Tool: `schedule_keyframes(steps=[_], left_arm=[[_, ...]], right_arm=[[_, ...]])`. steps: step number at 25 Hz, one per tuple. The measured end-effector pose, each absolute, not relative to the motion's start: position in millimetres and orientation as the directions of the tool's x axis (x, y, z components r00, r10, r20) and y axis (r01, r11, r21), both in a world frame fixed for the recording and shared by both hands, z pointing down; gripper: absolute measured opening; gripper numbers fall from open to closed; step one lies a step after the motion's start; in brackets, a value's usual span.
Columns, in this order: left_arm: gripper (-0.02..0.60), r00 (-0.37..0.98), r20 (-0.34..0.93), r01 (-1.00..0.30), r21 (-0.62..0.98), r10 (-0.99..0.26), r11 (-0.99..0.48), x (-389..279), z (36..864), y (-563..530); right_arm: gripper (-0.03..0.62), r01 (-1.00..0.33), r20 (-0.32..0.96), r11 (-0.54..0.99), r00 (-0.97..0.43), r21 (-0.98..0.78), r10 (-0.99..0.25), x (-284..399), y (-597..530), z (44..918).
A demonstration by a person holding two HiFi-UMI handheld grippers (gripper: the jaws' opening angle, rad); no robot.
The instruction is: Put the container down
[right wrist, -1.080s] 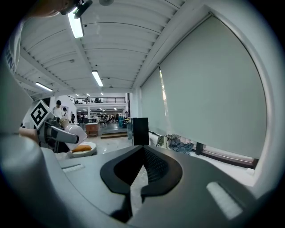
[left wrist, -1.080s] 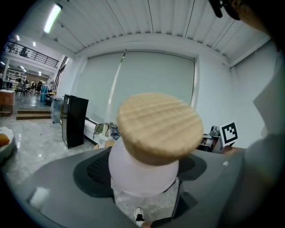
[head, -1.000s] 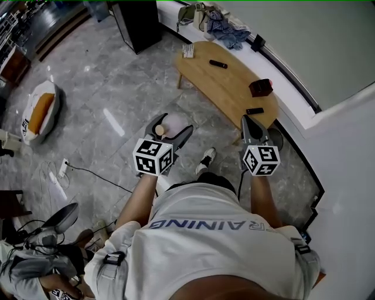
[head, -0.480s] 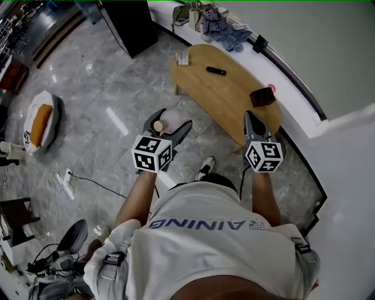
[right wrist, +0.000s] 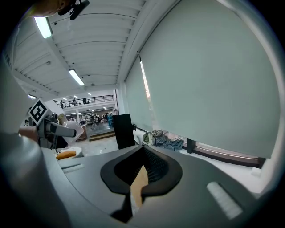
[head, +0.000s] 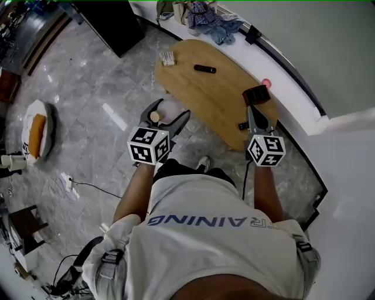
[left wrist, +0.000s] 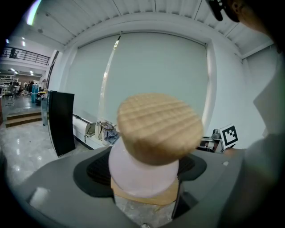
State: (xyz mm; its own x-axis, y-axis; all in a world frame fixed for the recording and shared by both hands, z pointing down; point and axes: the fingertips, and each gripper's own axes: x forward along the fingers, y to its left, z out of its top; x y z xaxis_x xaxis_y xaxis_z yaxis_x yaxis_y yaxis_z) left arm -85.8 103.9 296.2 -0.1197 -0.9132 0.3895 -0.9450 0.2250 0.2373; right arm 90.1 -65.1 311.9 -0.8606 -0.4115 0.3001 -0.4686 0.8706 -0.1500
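Observation:
The container (head: 169,109) is a pale pink jar with a round wooden lid (left wrist: 158,127). My left gripper (head: 171,110) is shut on the jar's body (left wrist: 142,176) and holds it in the air over the grey floor, just off the near left edge of the oval wooden table (head: 205,96). In the left gripper view the jar fills the space between the jaws. My right gripper (head: 252,112) is over the table's right end with its jaws together and nothing in them, as the right gripper view (right wrist: 141,171) also shows.
On the table lie a black remote (head: 204,69), a black box (head: 256,95), a small dark item (head: 242,125) and a white card holder (head: 167,58). Clothes and a bag (head: 205,14) sit on the ledge behind. A black cabinet (head: 111,20), a white-and-orange cushion (head: 35,126) and floor cables (head: 67,184) are at the left.
The person has stepped toward the table, so both grippers are now closer to it. The left gripper still holds the container; the right stays shut.

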Motion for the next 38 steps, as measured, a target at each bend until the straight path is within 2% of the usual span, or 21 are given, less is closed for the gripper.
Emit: schedule_keyframes(steps=[5, 11, 21, 31, 38], left_arm=[[0.4, -0.045, 0.411, -0.96, 0.234, -0.91, 0.153, -96, 304, 59], [0.4, 0.117, 0.423, -0.963, 0.269, -0.898, 0.002, -115, 323, -1], [0.4, 0.329, 0.46, -0.942, 0.225, -0.825, -0.25, -211, 353, -86], [0.4, 0.411, 0.545, -0.911, 0.27, -0.731, -0.311, -232, 421, -107], [0.4, 0.428, 0.647, -0.901, 0.253, -0.631, -0.352, -216, 521, -117]], right_arm=[[0.015, -0.52, 0.321, 0.838, -0.832, -0.166, -0.453, 87, -94, 322], [0.015, -0.654, 0.364, 0.74, -0.735, -0.159, -0.572, 91, -123, 337], [0.015, -0.829, 0.415, 0.551, -0.536, -0.094, -0.735, 24, -157, 341], [0.015, -0.875, 0.52, 0.471, -0.454, -0.11, -0.723, 1, -159, 394], [0.015, -0.896, 0.604, 0.421, -0.413, -0.139, -0.681, 15, -156, 460]])
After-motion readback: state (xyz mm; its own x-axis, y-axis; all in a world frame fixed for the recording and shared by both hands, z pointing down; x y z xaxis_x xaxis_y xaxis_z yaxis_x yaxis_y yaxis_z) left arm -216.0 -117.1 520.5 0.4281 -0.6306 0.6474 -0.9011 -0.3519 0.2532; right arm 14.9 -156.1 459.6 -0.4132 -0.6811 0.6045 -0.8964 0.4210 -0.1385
